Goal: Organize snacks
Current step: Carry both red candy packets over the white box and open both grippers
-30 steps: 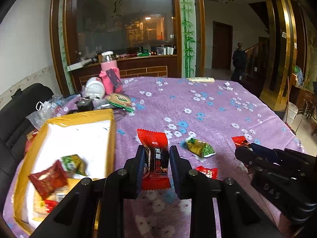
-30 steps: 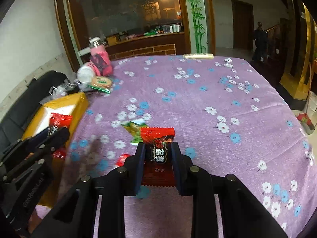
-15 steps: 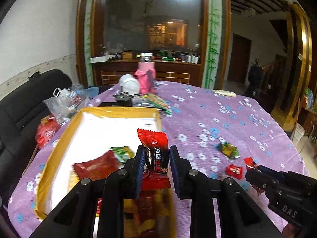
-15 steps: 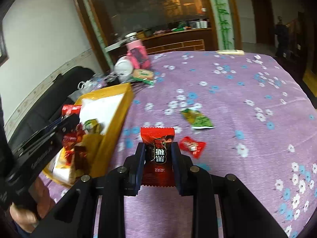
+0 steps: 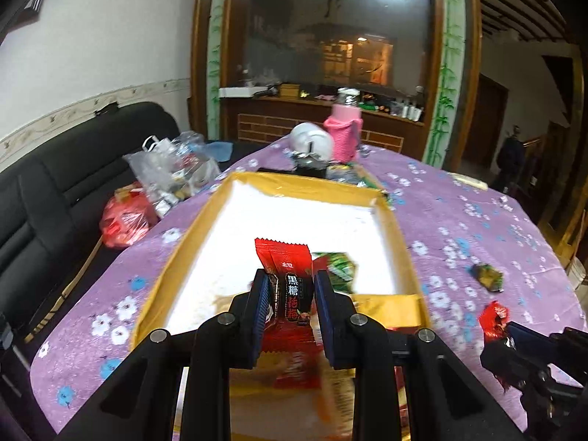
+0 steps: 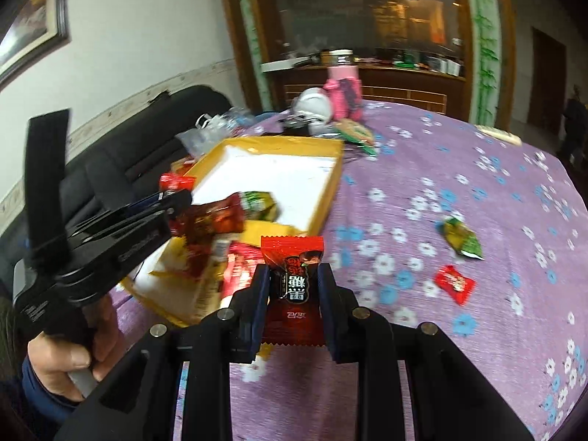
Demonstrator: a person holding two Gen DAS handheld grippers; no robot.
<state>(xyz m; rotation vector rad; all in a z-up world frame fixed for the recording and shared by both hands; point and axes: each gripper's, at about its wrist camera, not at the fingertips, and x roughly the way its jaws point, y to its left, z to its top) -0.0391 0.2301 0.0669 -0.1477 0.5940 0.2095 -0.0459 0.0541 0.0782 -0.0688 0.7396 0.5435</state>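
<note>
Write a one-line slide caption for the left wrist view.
Left gripper holds a red candy packet above the yellow box on the purple floral tablecloth.

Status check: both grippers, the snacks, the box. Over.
Left gripper shut on red snack packet over yellow box. Right gripper shut on second red packet. Path clear.

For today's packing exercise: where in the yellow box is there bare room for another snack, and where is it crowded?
Bare: the white floor of the box, bordered by its far and side walls. Crowded: the near end, where wrappers pile up.
</note>
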